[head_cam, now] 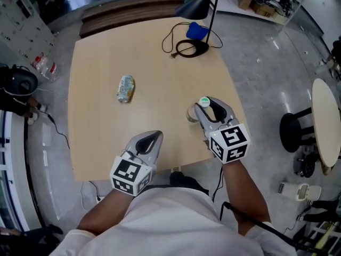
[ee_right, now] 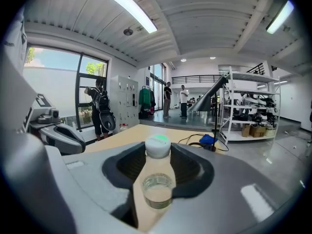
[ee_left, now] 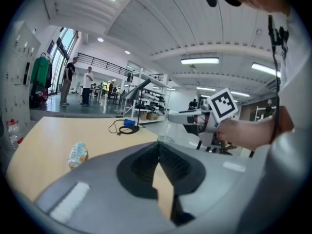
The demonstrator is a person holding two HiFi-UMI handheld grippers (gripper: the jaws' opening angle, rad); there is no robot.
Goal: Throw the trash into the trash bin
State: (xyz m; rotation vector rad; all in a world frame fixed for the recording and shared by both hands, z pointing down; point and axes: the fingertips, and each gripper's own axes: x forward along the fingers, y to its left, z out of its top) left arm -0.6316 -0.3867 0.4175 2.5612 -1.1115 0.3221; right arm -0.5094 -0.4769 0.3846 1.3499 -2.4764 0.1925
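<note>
Your left gripper (ee_left: 158, 146) hangs over the near edge of the table (head_cam: 101, 143), jaws pressed together on nothing. Your right gripper (head_cam: 206, 104) clamps a clear bottle (ee_right: 157, 186) across its body, cap pointing away from you. That wall looks round and slick, so a fast swing could let it slide out. Farther out, the can (head_cam: 126, 88) lies on the table, unclaimed. No bin shows anywhere, so you risk dropping blind.
</note>
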